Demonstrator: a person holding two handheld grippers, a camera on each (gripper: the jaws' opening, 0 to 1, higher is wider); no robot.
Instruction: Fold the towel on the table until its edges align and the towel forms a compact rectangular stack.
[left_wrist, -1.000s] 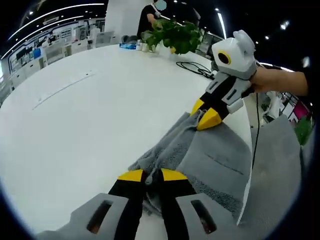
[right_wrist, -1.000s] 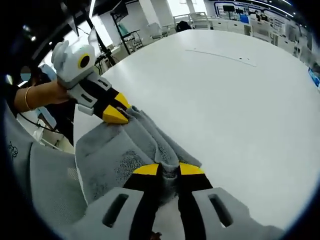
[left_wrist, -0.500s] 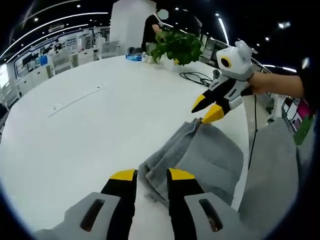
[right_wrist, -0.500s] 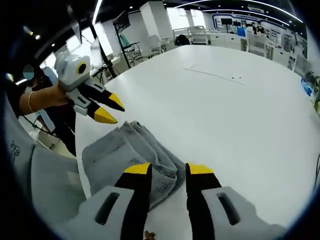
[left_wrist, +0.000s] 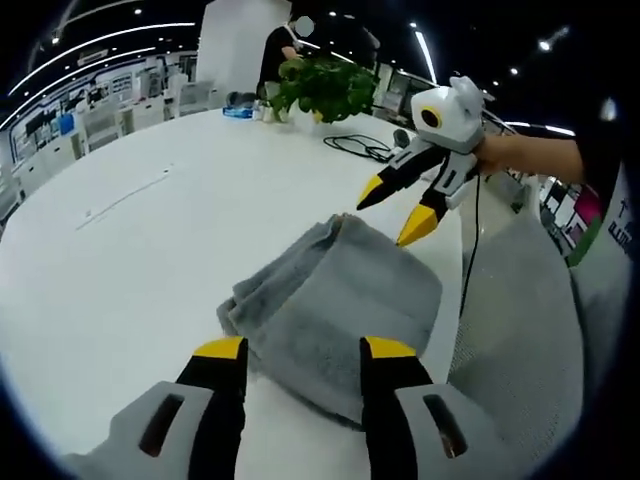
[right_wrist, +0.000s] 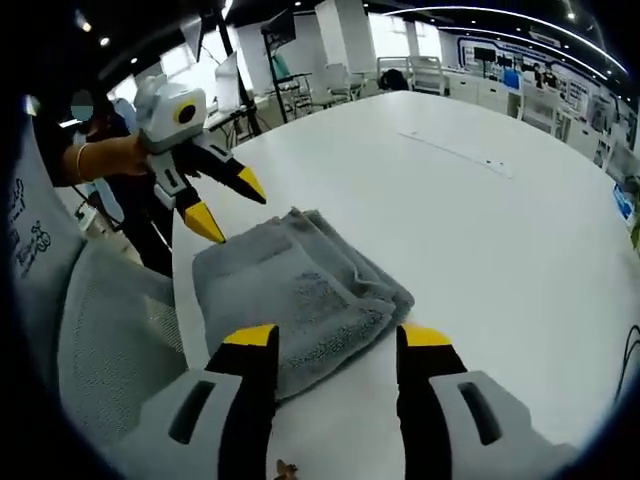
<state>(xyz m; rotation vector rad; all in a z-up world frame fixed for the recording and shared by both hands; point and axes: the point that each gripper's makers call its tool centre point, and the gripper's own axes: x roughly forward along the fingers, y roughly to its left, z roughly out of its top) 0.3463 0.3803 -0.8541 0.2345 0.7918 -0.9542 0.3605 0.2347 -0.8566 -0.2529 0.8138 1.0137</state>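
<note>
Grey terry-cloth towel (left_wrist: 340, 305), rough nap, smooth glossy white table (left_wrist: 150, 250)

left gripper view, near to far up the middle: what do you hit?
left gripper → towel → right gripper → black cable → potted plant

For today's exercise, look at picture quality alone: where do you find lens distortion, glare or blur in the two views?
Left gripper view: fisheye bends the white table edge into a curve; ceiling lights streak as bright arcs; the towel is sharp, the plant soft. Right gripper view: the table glares nearly white; the towel weave is crisp; the far room bows and blurs.
</note>
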